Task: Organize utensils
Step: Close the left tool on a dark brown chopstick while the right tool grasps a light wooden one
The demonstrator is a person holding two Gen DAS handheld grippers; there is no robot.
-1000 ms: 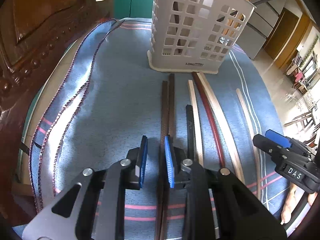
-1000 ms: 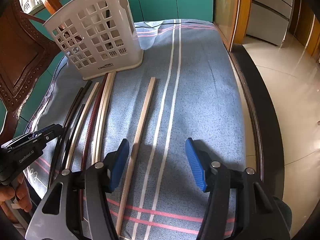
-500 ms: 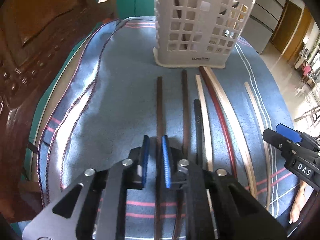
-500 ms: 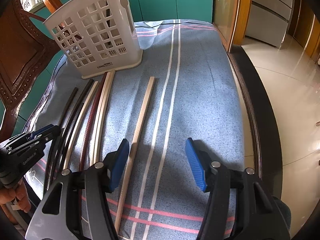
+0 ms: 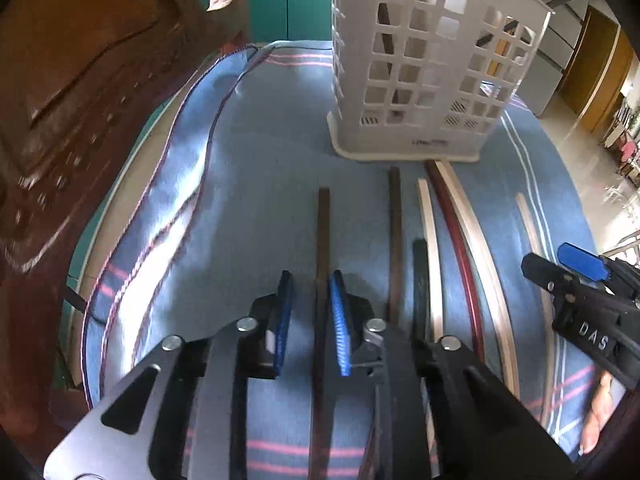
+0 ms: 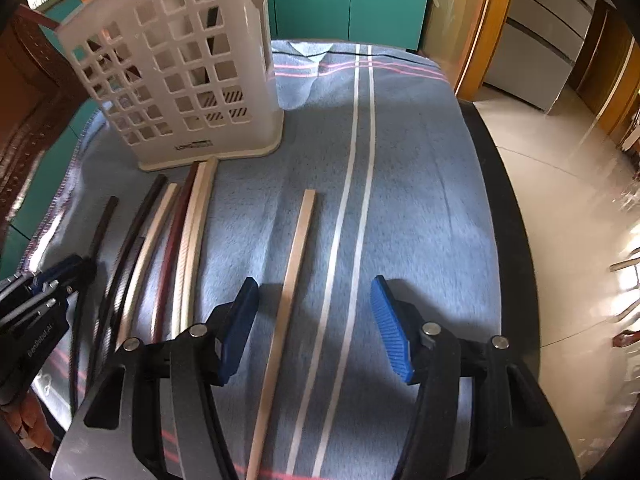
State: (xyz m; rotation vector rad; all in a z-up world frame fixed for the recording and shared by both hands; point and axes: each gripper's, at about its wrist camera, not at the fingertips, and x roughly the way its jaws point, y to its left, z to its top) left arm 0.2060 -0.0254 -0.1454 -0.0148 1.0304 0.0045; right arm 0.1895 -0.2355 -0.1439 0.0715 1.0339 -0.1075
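Blue cloth (image 5: 256,184) covers the worktop, its folded hem along the left edge beside a carved wooden chair (image 5: 80,92). The left tongs (image 5: 310,322) have just been opening and stand released astride a dark chopstick (image 5: 322,240), pads clear of it. To its right lie more chopsticks (image 5: 430,240), tips toward the white basket (image 5: 432,60), which already holds a few. The right tongs (image 6: 314,328) stand wide apart over a pale chopstick (image 6: 294,256), empty. Next likely comes a firm close and a lift to the basket. Open cloth lies right; the worktop's dark edge is near.
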